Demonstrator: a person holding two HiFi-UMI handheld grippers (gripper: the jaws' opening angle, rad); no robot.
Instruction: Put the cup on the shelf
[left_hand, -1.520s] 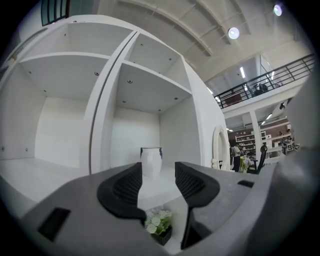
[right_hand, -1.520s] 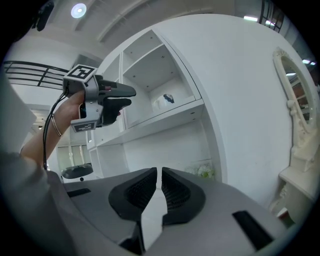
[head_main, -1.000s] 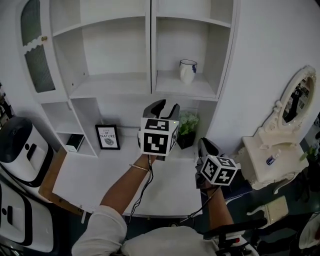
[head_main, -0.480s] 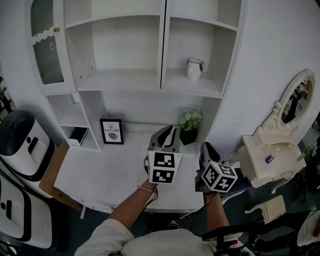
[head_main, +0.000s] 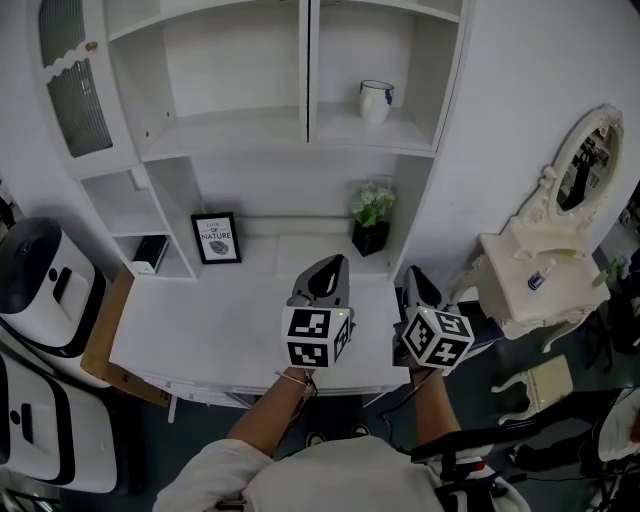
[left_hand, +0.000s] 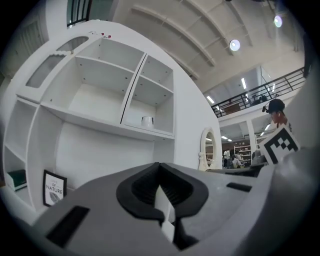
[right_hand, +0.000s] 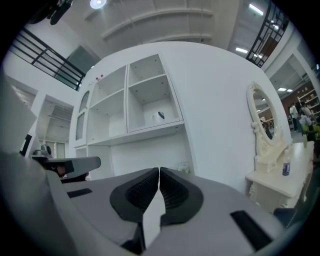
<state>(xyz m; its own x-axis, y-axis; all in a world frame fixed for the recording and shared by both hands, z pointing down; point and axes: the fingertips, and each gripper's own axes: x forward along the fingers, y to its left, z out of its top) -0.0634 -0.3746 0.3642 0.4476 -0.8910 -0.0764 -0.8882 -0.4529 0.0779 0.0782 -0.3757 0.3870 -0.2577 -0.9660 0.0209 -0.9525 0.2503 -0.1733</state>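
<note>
The surface is a plain white desk, bare in front of both claws. It stands under a white shelf unit against a white wall. Ahead and to the left of the left claw, a framed print leans at the back of the surface. A small potted plant sits just ahead, between the lines of the two claws. To the right of the right claw stands an ornate white dressing table with an oval mirror. Far off to the left of the left claw is a rounded white appliance. The gripper views show a tall hall – ceiling lamps and a balcony railing overhead.

The cup stands on the shelf in the unit's right compartment, ahead of and above both claws and well apart from them, beyond the plant. It is upright, with its long axis vertical and its mouth up. It is white with a blue mark on its side. It is too small to tell which way its handle points.

Both claws point level toward the shelf unit and hang side by side over the near edge of the surface, each with its marker cube toward the person. The jaws of both have just been closing – each pair now meets pad to pad, with nothing between.
</note>
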